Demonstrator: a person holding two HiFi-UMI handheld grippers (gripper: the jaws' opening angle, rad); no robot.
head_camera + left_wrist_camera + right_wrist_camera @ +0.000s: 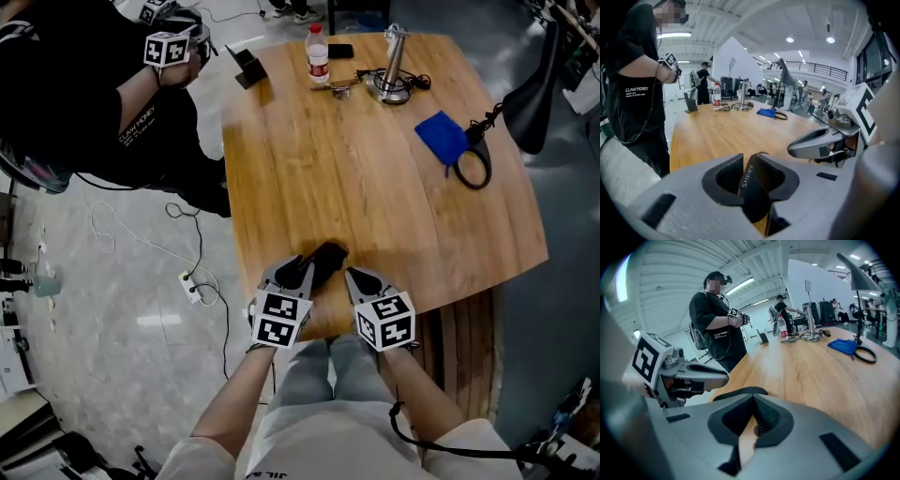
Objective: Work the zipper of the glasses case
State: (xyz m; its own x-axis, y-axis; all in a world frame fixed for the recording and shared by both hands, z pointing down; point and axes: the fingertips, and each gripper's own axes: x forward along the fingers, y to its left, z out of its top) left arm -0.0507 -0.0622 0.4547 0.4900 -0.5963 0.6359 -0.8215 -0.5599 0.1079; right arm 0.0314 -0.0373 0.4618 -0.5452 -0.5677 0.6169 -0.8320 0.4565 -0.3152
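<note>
Wooden from edge to edge of the head view: looking steeply down on a table (375,187). Starting at the upper left, finding a person in black (75,103) standing off the table's corner and holding up a marker cube (167,49), then a small dark stand (248,66) near the far edge. Pinching, at bottom centre, with the left gripper (298,270) on the left end of the glasses case (328,258), itself lying on the wood just inside the near edge. Showing, in the left gripper view, jaws a little apart and the case's black lettered edge (746,176) filling the gap, lying against both pads. Passing a water bottle (319,54) at top centre. Holding the right gripper (356,277) just right of the case, tips together in its own view, gripping nothing. Ending toward the upper right with a metal post (394,61), a blue cloth (441,136), a black cable loop (473,169) and a black lamp (534,94).
</note>
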